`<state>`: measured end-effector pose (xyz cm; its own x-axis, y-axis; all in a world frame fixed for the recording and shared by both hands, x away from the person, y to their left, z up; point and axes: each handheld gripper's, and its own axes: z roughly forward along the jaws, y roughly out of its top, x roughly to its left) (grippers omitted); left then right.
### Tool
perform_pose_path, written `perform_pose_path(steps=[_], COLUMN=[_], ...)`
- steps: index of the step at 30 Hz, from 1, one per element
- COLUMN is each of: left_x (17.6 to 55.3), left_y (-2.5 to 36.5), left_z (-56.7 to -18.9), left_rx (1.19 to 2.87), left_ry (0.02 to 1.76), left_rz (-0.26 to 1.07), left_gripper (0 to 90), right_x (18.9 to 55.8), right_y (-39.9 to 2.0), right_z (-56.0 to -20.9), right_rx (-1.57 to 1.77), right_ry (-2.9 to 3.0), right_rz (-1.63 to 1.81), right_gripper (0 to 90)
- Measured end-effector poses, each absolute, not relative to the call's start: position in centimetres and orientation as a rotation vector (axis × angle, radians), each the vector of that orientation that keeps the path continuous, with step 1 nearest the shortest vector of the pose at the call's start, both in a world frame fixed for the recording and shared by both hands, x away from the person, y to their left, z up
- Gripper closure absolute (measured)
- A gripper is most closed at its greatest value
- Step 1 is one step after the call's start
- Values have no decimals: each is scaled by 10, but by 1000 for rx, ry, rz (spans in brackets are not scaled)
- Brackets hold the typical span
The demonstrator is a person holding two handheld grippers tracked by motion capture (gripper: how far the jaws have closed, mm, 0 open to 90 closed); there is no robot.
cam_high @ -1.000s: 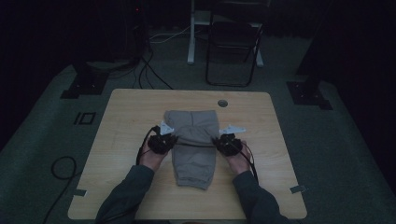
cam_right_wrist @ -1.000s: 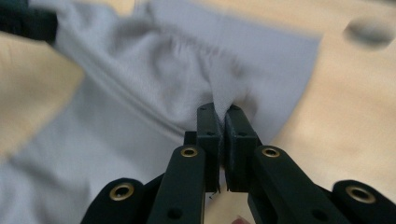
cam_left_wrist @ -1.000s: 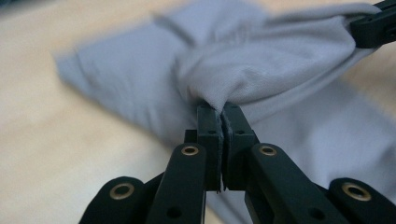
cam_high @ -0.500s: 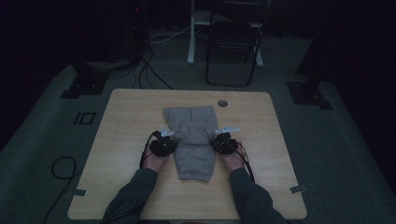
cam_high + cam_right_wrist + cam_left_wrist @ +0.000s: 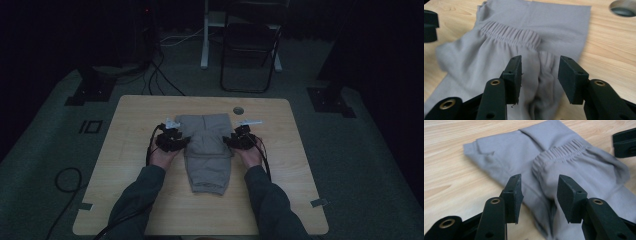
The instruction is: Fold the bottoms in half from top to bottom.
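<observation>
Flanking dim folded grey shorts (image 5: 207, 152): grippers

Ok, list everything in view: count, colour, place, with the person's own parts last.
Garment: one, grey, folded, elastic waistband on top, mid-table.
Table: one, light wood, centre of room.
Round hole: one, dark, far table edge.
Folding chair: one, black, behind the table.
Floor cables: several, black, far left.
Left gripper: one, black, at the garment's left edge, jaws just opening, not gripping.
Right gripper: one, black, at its right edge, jaws just opening, not gripping.
Sleeves: two, dark, near edge.
</observation>
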<state>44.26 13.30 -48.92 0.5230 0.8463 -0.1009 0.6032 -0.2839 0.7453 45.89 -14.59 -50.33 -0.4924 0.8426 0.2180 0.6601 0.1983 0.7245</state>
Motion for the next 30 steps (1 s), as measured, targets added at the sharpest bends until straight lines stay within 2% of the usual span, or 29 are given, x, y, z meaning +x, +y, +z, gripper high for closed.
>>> perform_pose_path(steps=[7, 9, 11, 12, 13, 14, 15, 16, 18, 23, 30], left_x=[462, 464, 463, 462, 461, 460, 458, 457, 449, 428, 403], left_y=[113, 109, 106, 105, 104, 104, 105, 106, 108, 107, 107], left_z=[-504, -509, -511, -512, -512, -511, -509, -506, -495, -483, -487], left_rx=[2066, 2074, 2083, 2093, 2103, 2106, 2102, 2098, 2076, 2074, 2088], left_ry=[1214, 1219, 1209, 1199, 1190, 1183, 1174, 1171, 1132, 1053, 1015], left_rz=[348, 334, 321, 323, 330, 331, 330, 326, 330, 344, 347], left_gripper=[540, 561, 594, 670, 670, 756, 756, 826, 864, 879, 880], right_x=[477, 478, 479, 478, 478, 474, 474, 470, 464, 443, 414], right_y=[-135, -133, -131, -131, -131, -132, -132, -136, -139, -143, -146], right_z=[-517, -519, -523, -524, -524, -522, -522, -518, -512, -498, -502], right_rx=[1525, 1532, 1535, 1523, 1523, 1506, 1506, 1485, 1443, 1308, 1208], right_ry=[2307, 2325, 2346, 2347, 2347, 2335, 2335, 2324, 2318, 2312, 2316], right_rz=[1152, 1133, 1099, 1078, 1078, 1082, 1082, 1102, 1142, 1220, 1223], right_gripper=[466, 466, 485, 582, 582, 710, 710, 777, 791, 802, 803])
